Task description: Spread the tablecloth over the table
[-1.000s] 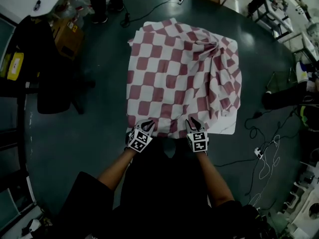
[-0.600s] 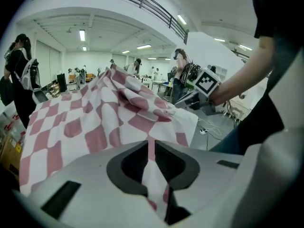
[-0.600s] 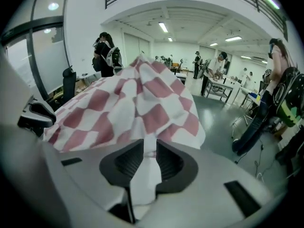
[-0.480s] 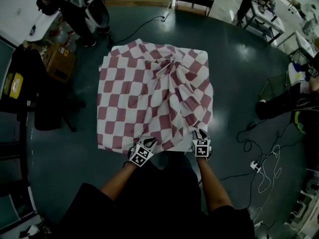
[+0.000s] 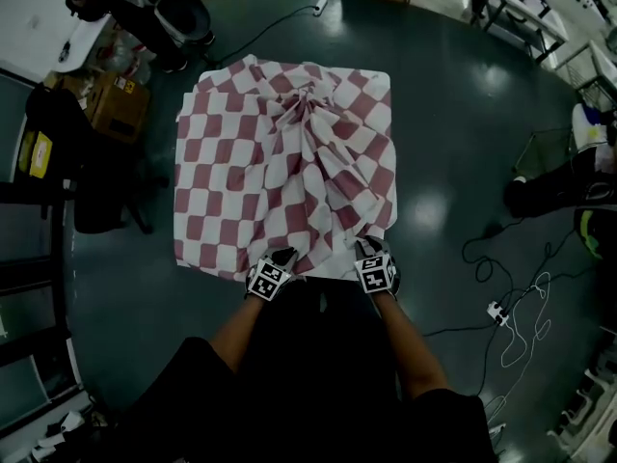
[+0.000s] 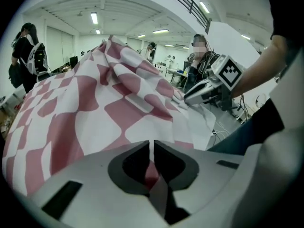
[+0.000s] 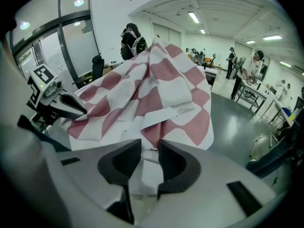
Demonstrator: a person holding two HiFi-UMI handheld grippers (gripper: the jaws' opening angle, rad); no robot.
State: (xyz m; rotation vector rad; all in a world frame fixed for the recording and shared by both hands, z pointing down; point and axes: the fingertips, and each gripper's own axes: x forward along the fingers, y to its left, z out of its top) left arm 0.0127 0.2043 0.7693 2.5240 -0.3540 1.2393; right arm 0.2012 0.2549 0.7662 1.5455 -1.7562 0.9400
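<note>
At the desk's (image 5: 330,274) near edge, the left hand-held gripper (image 5: 282,256) pinches the checked tablecloth (image 5: 260,162) hem, the right hand-held gripper (image 5: 369,247), jaws just eased wider, clamps a thicker fold, and the bunched ridge runs from it toward the far edge.

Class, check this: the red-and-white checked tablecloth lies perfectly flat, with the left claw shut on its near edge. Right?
Not flat: the head view shows the tablecloth bunched into folds. The left claw is shut on its near edge.
</note>
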